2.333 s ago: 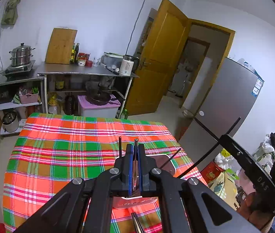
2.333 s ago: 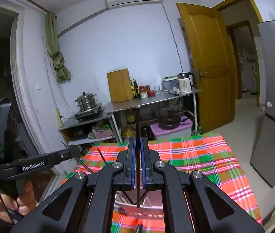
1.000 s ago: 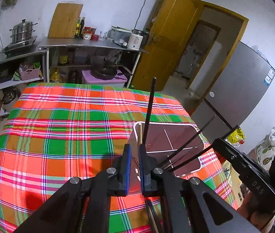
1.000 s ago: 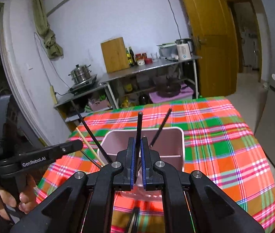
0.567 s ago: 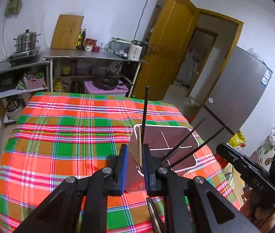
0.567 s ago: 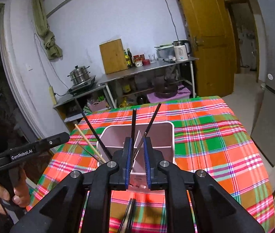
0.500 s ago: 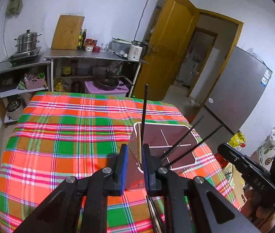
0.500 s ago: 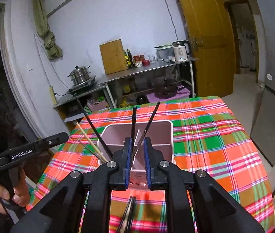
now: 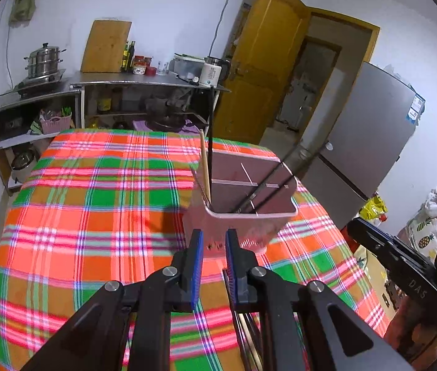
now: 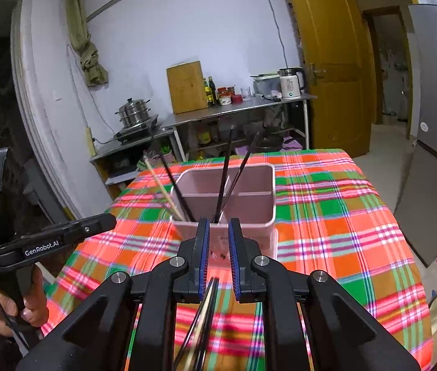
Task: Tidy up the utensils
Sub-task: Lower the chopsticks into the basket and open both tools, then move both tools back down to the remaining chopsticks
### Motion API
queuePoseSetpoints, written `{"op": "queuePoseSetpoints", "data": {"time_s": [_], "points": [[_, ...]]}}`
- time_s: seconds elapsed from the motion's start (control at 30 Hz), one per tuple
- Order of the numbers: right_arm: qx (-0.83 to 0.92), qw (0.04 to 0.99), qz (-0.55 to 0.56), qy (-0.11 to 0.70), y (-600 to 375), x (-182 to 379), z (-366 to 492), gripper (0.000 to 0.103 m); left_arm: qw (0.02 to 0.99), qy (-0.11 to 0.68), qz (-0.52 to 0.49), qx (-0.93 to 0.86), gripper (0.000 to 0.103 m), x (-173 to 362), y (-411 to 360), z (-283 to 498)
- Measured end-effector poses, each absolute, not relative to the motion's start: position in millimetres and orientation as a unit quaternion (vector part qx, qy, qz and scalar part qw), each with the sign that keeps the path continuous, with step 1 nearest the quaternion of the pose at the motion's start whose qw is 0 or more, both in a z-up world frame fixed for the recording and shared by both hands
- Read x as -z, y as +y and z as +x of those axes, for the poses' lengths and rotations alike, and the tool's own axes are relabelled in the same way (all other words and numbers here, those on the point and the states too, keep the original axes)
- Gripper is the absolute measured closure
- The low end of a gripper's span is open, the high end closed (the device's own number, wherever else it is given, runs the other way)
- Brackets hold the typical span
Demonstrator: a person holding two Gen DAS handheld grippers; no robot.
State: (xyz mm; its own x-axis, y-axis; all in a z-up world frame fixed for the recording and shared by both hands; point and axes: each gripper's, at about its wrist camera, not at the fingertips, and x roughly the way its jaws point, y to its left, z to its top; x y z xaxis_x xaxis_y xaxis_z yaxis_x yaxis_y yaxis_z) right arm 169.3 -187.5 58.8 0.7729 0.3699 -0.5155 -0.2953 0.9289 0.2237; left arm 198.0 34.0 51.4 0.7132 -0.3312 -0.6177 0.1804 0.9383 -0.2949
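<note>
A pink utensil holder (image 9: 243, 213) (image 10: 249, 191) stands on the plaid tablecloth. Black chopsticks (image 10: 223, 173) and a wooden chopstick (image 9: 205, 167) (image 10: 161, 185) stand leaning inside it. My left gripper (image 9: 214, 247) is open and empty, just in front of the holder. My right gripper (image 10: 218, 238) is open and empty, also just short of the holder's near wall. More chopsticks (image 10: 203, 318) (image 9: 249, 337) lie on the cloth under the grippers. The left gripper's body shows in the right wrist view (image 10: 48, 241), and the right gripper's body shows in the left wrist view (image 9: 404, 266).
The plaid table (image 9: 95, 201) fills the foreground. Behind it stands a steel counter (image 9: 144, 80) with a kettle, jars, a cutting board and a steamer pot (image 9: 44, 61). A wooden door (image 9: 265, 68) and a grey fridge (image 9: 363, 130) stand at the right.
Both grippers released their chopsticks into the holder, opened and drew back. The chopsticks now lean in the holder on their own.
</note>
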Motion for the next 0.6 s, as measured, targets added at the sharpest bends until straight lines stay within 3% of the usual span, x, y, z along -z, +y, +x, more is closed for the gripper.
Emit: {"op": "queuePoseSetpoints", "data": {"time_s": [0.6], "points": [[-0.17,0.924,0.064,0.336,-195,-14,127,0.09,0.9,0.397,-0.089,0.154,0.089,-2,13,156]]}}
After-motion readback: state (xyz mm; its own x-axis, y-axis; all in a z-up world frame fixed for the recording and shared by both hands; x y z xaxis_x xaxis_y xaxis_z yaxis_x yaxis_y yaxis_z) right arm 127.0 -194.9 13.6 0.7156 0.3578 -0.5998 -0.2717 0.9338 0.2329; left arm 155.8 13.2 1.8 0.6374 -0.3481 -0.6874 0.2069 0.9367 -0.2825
